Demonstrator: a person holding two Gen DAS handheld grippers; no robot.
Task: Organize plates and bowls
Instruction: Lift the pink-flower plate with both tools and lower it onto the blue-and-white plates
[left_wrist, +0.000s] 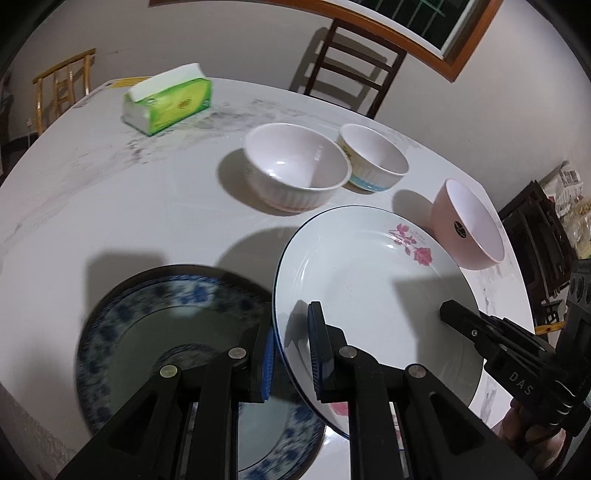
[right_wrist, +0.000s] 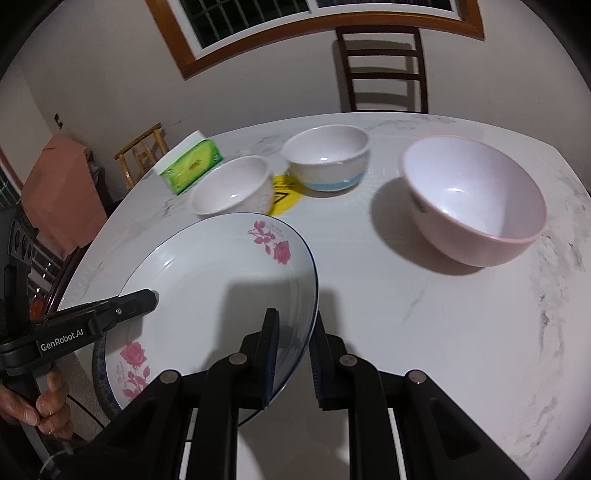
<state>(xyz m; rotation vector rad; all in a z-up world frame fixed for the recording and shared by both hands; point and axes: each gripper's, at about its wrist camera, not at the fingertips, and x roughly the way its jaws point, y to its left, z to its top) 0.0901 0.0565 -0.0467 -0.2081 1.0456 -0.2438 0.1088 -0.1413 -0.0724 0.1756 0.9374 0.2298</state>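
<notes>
A white plate with pink roses (left_wrist: 369, 280) is held above the table, over a blue-patterned plate (left_wrist: 173, 332). My left gripper (left_wrist: 291, 354) is shut on the rose plate's left rim. My right gripper (right_wrist: 293, 354) is shut on its right rim (right_wrist: 221, 288). The right gripper also shows at the right of the left wrist view (left_wrist: 480, 332), the left gripper at the left of the right wrist view (right_wrist: 110, 314). Three bowls stand beyond: a ribbed white bowl (left_wrist: 295, 170), a blue-banded bowl (left_wrist: 373, 157) and a pink bowl (right_wrist: 472, 199).
A green tissue pack (left_wrist: 170, 99) lies at the far left of the white marble table (left_wrist: 110, 192). A yellow sticker (right_wrist: 286, 197) sits between the bowls. A dark chair (right_wrist: 384, 62) stands behind the table, a wooden chair (left_wrist: 62, 81) at the far left.
</notes>
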